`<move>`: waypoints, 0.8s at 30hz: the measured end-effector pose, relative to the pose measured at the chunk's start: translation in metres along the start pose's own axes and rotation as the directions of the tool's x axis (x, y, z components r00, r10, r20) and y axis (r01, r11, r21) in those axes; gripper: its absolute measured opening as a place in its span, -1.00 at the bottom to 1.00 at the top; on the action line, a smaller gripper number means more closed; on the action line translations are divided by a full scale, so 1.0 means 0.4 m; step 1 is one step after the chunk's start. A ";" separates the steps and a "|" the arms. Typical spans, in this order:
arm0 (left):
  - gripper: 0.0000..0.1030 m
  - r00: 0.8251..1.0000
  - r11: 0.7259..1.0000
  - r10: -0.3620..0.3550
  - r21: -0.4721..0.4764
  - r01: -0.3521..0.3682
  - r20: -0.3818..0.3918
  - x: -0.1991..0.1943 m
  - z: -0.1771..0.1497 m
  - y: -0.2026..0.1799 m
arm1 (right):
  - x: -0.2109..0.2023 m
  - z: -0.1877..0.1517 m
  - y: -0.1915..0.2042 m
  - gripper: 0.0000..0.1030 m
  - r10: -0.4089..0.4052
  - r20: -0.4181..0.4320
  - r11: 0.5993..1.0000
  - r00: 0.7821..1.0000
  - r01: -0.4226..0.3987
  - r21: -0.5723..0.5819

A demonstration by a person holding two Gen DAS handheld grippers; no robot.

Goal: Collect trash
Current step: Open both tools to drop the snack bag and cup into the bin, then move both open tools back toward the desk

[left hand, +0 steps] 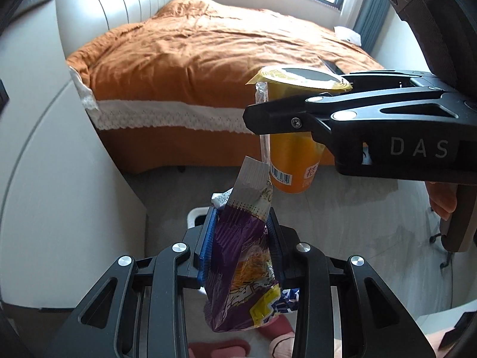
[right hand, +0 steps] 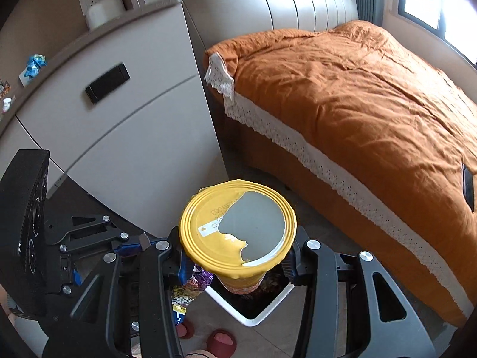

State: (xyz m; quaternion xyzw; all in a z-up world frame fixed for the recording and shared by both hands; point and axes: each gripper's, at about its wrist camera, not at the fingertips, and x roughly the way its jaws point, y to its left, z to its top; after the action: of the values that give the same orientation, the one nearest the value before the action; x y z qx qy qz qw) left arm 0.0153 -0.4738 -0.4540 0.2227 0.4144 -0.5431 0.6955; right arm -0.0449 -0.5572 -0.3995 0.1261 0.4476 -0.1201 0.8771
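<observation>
My left gripper (left hand: 242, 217) is shut on a purple and yellow snack wrapper (left hand: 238, 253), which stands crumpled between its blue pads and hangs below them. To its upper right, my right gripper (left hand: 286, 101) is seen side-on, shut on a yellow drink cup (left hand: 295, 161) with a straw packet stuck to its side. In the right wrist view the cup (right hand: 214, 223) shows a torn yellow lid, and the right gripper (right hand: 237, 256) clamps it just under the rim. A white trash bin (right hand: 253, 320) with a dark inside sits directly below. The left gripper (right hand: 140, 243) and wrapper (right hand: 199, 280) are at lower left.
A bed with an orange cover (right hand: 357, 104) fills the right side. A white cabinet (right hand: 125, 137) stands left of the bin, with a blue wrapper (right hand: 35, 64) on its top. A person's feet in pink slippers (right hand: 220, 343) are on the floor near the bin. A dark phone (right hand: 468, 188) lies on the bed.
</observation>
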 end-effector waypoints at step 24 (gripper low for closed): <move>0.91 0.999 0.998 0.045 -0.049 -0.043 0.029 0.048 -0.073 0.089 | 0.146 -0.079 0.010 0.91 0.020 -0.064 0.999 0.998 -0.017 0.034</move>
State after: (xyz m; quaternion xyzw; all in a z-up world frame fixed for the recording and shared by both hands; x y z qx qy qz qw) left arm 0.0401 -0.4515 -0.4912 0.2066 0.4121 -0.5205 0.7187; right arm -0.0342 -0.5487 -0.4648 0.1489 0.4722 -0.1154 0.8611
